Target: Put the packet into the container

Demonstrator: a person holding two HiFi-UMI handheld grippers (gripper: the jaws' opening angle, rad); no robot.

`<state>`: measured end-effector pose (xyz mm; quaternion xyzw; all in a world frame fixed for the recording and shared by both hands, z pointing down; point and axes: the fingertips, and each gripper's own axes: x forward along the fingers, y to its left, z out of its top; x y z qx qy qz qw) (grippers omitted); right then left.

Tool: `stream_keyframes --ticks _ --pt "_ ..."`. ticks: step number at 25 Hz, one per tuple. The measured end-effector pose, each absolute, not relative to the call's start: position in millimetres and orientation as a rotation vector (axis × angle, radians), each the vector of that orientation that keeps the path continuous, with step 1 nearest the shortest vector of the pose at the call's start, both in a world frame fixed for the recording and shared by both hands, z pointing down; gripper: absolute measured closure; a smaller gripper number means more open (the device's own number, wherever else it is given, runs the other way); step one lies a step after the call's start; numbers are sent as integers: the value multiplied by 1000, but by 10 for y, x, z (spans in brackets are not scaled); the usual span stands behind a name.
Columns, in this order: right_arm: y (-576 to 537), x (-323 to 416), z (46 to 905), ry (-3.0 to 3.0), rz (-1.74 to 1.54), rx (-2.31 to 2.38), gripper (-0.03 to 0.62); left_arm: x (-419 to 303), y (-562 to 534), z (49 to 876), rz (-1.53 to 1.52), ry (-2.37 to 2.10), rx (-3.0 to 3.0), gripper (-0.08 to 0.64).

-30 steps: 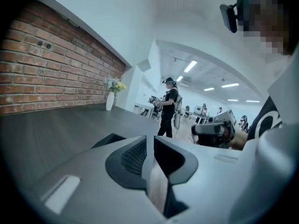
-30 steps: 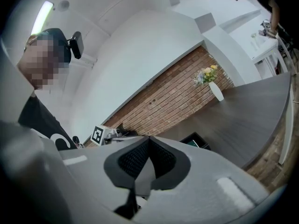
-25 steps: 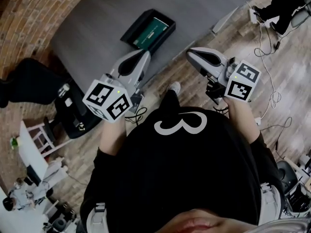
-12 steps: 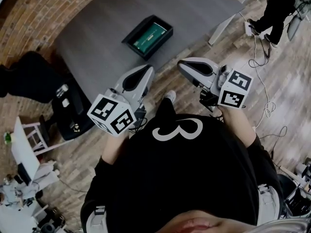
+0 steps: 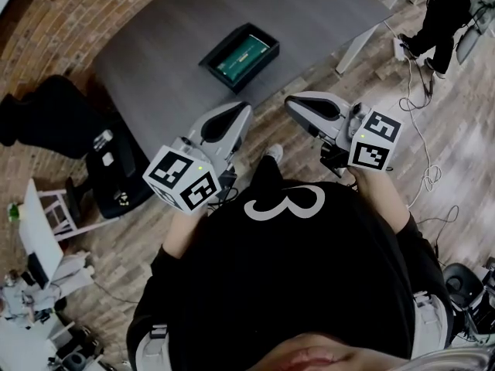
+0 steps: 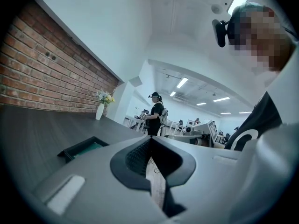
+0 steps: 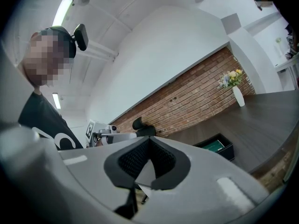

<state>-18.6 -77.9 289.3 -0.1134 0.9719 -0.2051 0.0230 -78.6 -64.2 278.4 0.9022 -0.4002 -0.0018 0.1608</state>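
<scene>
While the green packet point(image 5: 242, 55) lies in the black container point(image 5: 220, 74) on the grey table point(image 5: 155, 45), just as it did a second ago, I see that both tools have drawn back a little toward the wearer's black shirt point(image 5: 294, 269) in the head view. The left gripper point(image 5: 246, 109) has its jaws pressed together on nothing. The right gripper point(image 5: 290, 101) is closed and empty too, and both are well apart from the container.

table point(image 5: 155, 68) far of the person | container point(image 5: 219, 77) on table, toward its near edge | packet point(image 5: 242, 56) in container | left gripper point(image 5: 241, 113), right gripper point(image 5: 296, 104) side by side, near of the container, well apart from it | chair point(image 5: 54, 126) left of table | vase point(image 6: 99, 111) on table's far end
</scene>
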Motion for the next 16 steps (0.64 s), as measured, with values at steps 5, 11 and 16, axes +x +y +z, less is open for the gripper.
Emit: stream_keyframes --ticks 5,11,16 --pt "-781 -187 2912 3018 -639 -348 591 -826 -684 2836 -10 -1190 2571 549" --pt "-771 -200 2909 3026 -630 -340 591 -837 -688 2869 2 -1189 2560 558" --pt "-783 -190 2915 3025 -624 -344 591 -813 -710 2905 -2 -1198 2570 554"
